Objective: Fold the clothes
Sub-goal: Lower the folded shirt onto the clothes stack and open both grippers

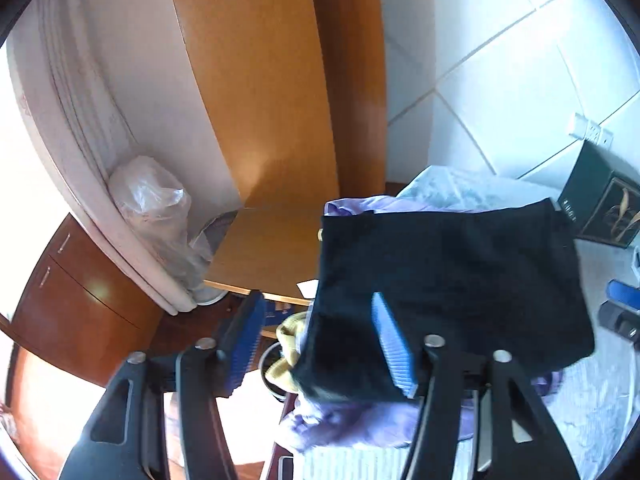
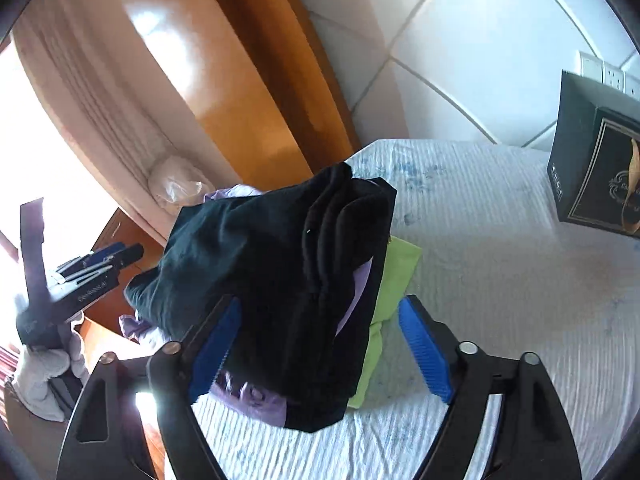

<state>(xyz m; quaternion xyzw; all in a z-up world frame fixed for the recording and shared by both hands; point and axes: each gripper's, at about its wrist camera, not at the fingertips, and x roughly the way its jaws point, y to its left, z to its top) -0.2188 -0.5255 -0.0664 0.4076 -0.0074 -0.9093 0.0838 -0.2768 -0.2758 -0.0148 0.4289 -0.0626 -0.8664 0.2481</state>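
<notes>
A folded black garment (image 1: 448, 280) lies on top of a pile at the left corner of the cloth-covered table (image 2: 500, 280). Lavender cloth (image 1: 360, 420) sticks out beneath it, and a green cloth (image 2: 394, 280) lies under its right side. My left gripper (image 1: 320, 344) is open, with the garment's near corner between its blue pads, which do not press on it. My right gripper (image 2: 320, 350) is open too and straddles the black garment's (image 2: 288, 272) near edge without pinching it. A gloved hand (image 2: 44, 372) holds the left gripper (image 2: 92, 264) off the table's left side.
A dark gift box (image 2: 596, 168) stands at the back right of the table below wall sockets (image 2: 604, 68). A wooden door (image 1: 256, 92) and a plastic bag (image 1: 160, 208) are beyond the left corner. A yellow cloth (image 1: 290, 340) sits below the table's edge.
</notes>
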